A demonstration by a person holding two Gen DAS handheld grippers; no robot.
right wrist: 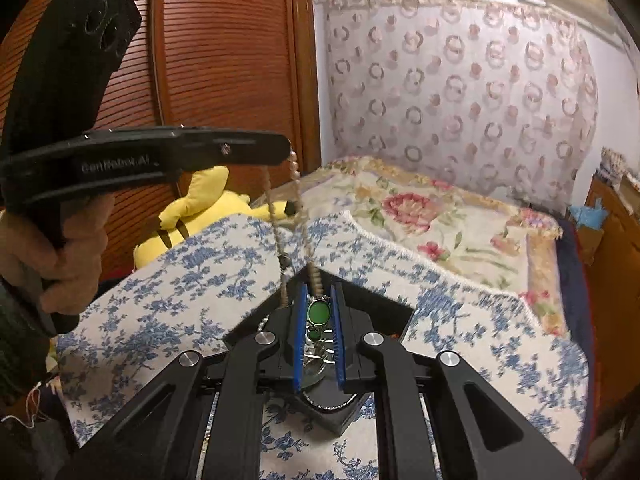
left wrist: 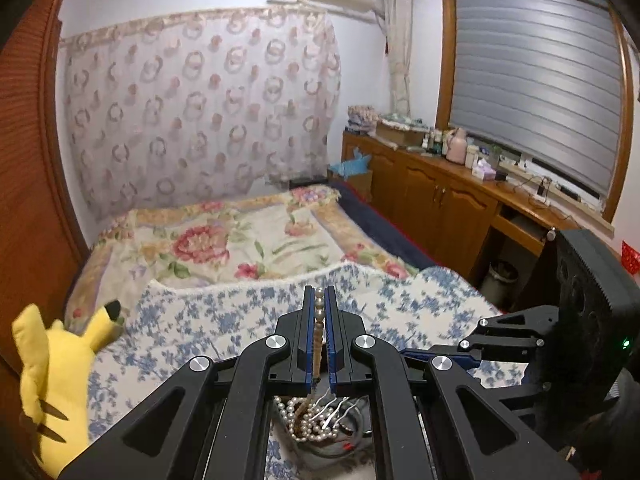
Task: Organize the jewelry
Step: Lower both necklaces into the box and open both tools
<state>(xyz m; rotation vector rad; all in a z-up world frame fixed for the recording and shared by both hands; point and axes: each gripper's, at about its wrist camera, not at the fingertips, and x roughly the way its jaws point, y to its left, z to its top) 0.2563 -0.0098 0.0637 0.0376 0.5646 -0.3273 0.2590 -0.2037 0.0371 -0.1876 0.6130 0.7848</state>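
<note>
Pearl strand (left wrist: 319, 320) pinched inside left claw (left wrist: 319, 294)

Left gripper (left wrist: 319, 300): matt black plastic arms, ribbed blue pads, brushed metal rivets. Between its pads, a pearl strand (left wrist: 319, 320), glossy, cream.
Right gripper (right wrist: 319, 312): same matt plastic and blue pads. Between them, a green pendant (right wrist: 319, 313), polished stone in a shiny metal setting.
Below the right tongs, a black tray (right wrist: 360, 296), matt.
Under both, a blue-flowered cloth (right wrist: 168, 280), soft, nubbly weave.
Left of the left tongs, a yellow plush toy (left wrist: 52, 372), fuzzy.
Behind the plush toy, a wardrobe (right wrist: 224, 60) of ribbed, varnished wood.
</note>
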